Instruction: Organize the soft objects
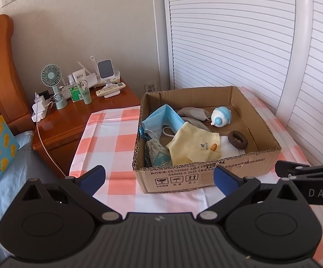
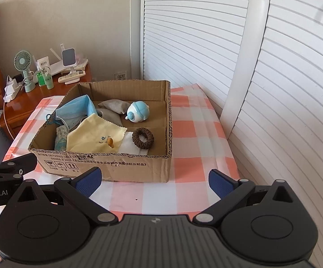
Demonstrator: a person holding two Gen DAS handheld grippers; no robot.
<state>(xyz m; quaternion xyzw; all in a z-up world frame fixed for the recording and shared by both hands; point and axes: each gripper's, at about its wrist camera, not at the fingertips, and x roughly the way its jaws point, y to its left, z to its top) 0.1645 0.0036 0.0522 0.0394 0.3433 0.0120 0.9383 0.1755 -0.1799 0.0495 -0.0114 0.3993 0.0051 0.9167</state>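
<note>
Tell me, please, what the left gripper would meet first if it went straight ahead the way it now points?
Most likely the near wall of the cardboard box: the open left gripper points at that printed wall, with only checked tablecloth between. Its height is hard to judge; held higher, it might pass over the rim towards the yellow cloth.

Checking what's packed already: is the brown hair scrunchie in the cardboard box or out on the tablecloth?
In the box. The scrunchie lies on the floor of the cardboard box, near its right wall.

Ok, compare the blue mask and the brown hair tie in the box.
The mask is pale blue, flat and folded, propped against the box's left wall; the hair tie is dark brown, a small ruffled ring lying flat near the right wall. Both are soft and sit inside the cardboard box.
</note>
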